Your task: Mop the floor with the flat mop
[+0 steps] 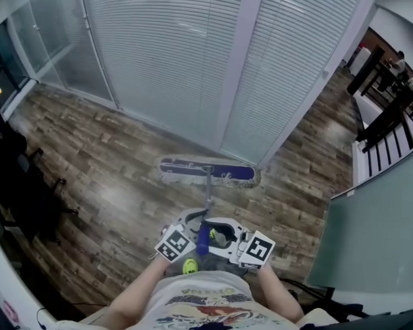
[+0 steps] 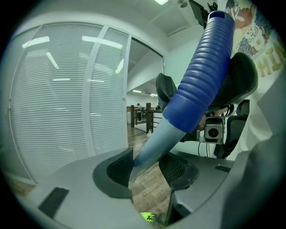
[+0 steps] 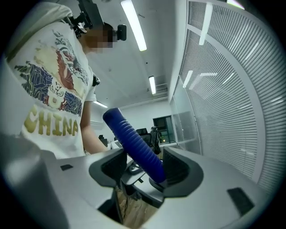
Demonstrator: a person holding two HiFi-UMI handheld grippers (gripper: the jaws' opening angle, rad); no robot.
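Head view | flat mop (image 1: 206, 171): blue, fringed | left tongs (image 2: 146, 169) grip pole (image 2: 155, 142); right tongs (image 3: 142, 172) open

White horizontal slatted blinds (image 1: 164, 49) behind glass panels, white vertical frame post (image 1: 239, 73) between them, black office chairs (image 1: 18, 180) at left edge, dark wooden furniture (image 1: 390, 100) at upper right, frosted grey-green glass partition (image 1: 374, 230) at right, long ceiling strip light (image 3: 132, 24) overhead.

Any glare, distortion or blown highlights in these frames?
Head view: pale sheen glares off the wood floor, and straight edges bow. Left gripper view: fisheye curves the blinds; the mop handle looms large. Right gripper view: the ceiling light is blown out and the corners are dark.
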